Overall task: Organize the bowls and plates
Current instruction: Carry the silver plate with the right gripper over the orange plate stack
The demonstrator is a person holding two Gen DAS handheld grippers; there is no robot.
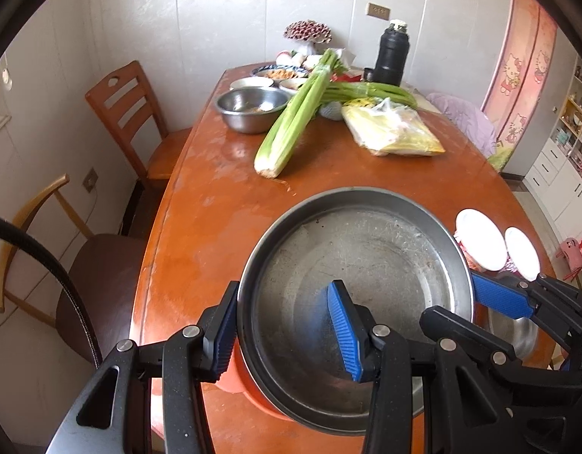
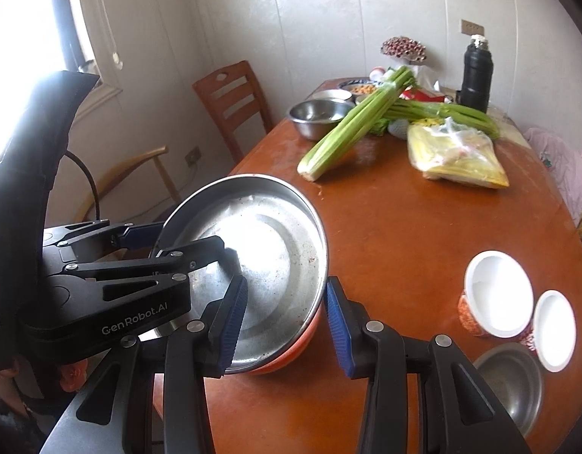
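I have the big metal basin pinched by its rim from two sides: my left gripper has one pad inside the wall and one outside, and my right gripper bites the opposite rim the same way, so both sets of tongs are pressed onto the basin wall, not spread free. Its outside is orange-red, and it seems to ride just clear of the wooden table, tilted a little toward my left side. I judge this to be the carrying step, with the basin on its way to wherever the metal ware should gather. Inside it I see only scuffs and a few specks, nothing loose. Just past my right tongs, low on that side, sits a small steel bowl, which looks empty, and beyond it two patterned white-lined bowls, touching each other, also empty. Far ahead of both tongs a steel mixing bowl holds a few scraps, with dishes of food behind it, one at least filled with something orange-brown, and celery lying beside it. Next I must keep both grips level, pick a bare patch of table, and lower the basin flat before easing either pinch.
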